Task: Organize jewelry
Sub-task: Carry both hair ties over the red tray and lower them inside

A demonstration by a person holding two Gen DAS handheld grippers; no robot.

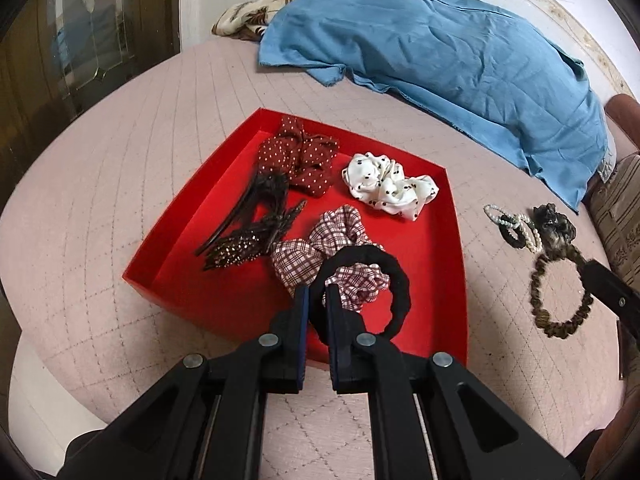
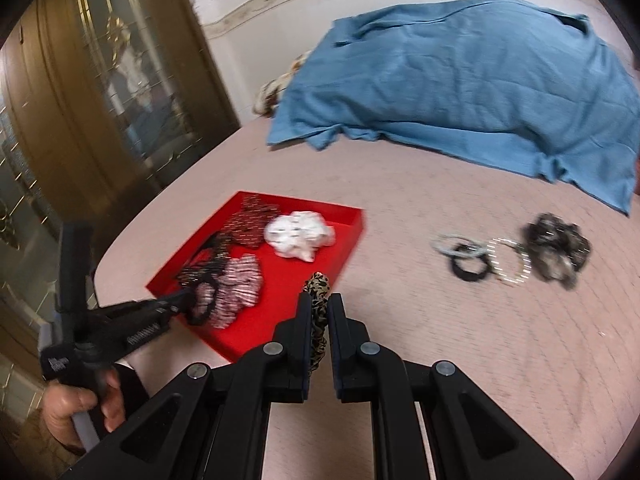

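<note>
1. The left tongs (image 1: pixel 317 300) are closed on the black hair band (image 1: pixel 362 284), pinching its near-left edge so the loop hangs free ahead of the tips over the near part of the red tray (image 1: pixel 452 280). Gripping by the rim rather than the middle probably lets the band fall flat once let go.
2. The right tongs (image 2: pixel 319 308) are clamped on the leopard-print scrunchie (image 2: pixel 318 312), which stands on edge between the two fingers, its top poking out past the tips. They hover just beside the tray's near right corner, seemingly waiting a turn to drop it.
3. In the left view a leopard-print loop lies right of the tray with a dark tong tip at its edge; the two views disagree on whether it is lifted, so I cannot tell.
4. Just beyond the black band, touching it in the view, lies the checked scrunchie (image 1: pixel 320 256). To its left sits a pile of dark hair clips (image 1: pixel 248 224).
5. Farther back in the tray are the maroon dotted scrunchie (image 1: pixel 298 158) and the white spotted scrunchie (image 1: pixel 390 186), side by side. Sorted pieces are grouped here, so the tray looks like the collecting place.
6. On the bed (image 1: pixel 120 152), well right of the tray, wait the pearl and dark small bands (image 1: pixel 514 226) and a dark ruffled scrunchie (image 1: pixel 556 222), untouched.
7. Farthest off, a blue cloth (image 1: pixel 460 52) lies over the bed's head end.
</note>
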